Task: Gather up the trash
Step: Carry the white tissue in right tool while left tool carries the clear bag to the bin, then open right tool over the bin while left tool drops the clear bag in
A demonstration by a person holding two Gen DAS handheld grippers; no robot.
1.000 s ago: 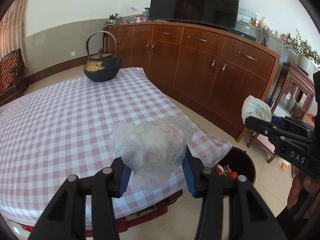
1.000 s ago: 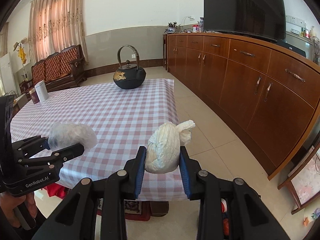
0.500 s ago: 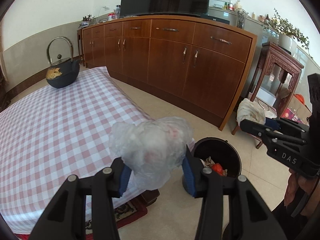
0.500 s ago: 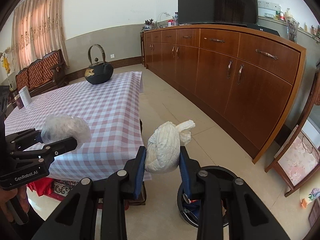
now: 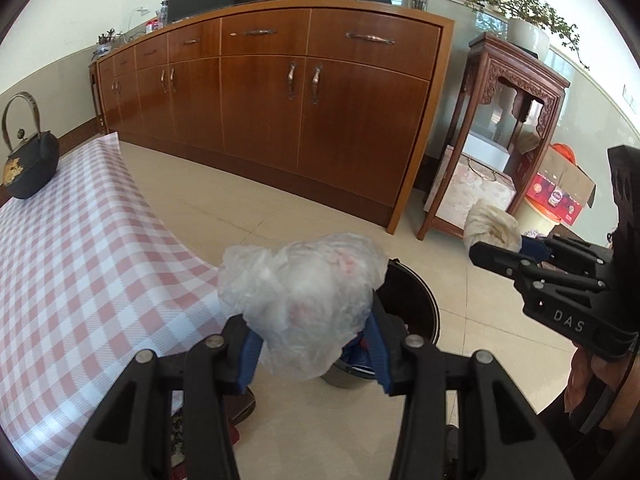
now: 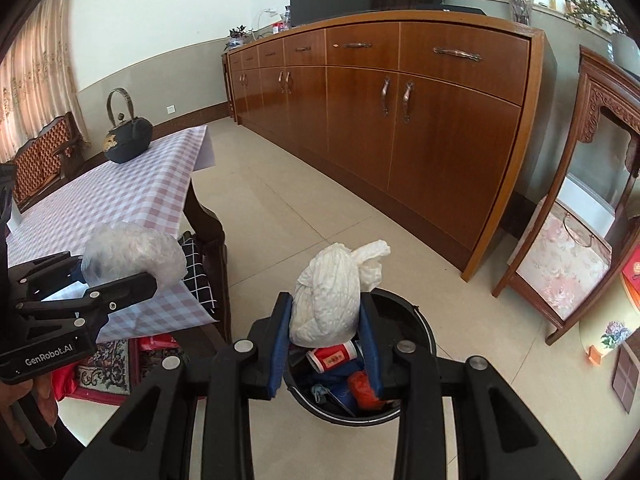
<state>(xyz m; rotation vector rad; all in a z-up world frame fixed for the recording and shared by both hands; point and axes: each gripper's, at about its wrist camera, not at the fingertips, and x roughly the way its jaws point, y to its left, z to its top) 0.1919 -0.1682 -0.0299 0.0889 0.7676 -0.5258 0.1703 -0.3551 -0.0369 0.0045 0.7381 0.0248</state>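
My left gripper (image 5: 312,340) is shut on a clear crumpled plastic bag (image 5: 304,292) and holds it past the table edge, just left of a black trash bin (image 5: 412,300) on the floor. My right gripper (image 6: 324,340) is shut on a tied white bag (image 6: 328,300) and holds it right above the same bin (image 6: 416,328), which holds a red can and other trash. The white bag (image 5: 490,222) and right gripper (image 5: 496,256) show at the right of the left wrist view; the clear bag (image 6: 132,252) and left gripper (image 6: 116,280) show at the left of the right wrist view.
A table with a pink checked cloth (image 5: 80,260) stands to the left, with a black iron kettle (image 5: 28,168) at its far end. A long wooden sideboard (image 5: 320,112) runs along the wall. A carved wooden stand (image 5: 504,140) and boxes stand right of it.
Both grippers have swung right, away from the table and down toward the trash bin, each still holding its bag. The bin now lies directly under the right gripper.
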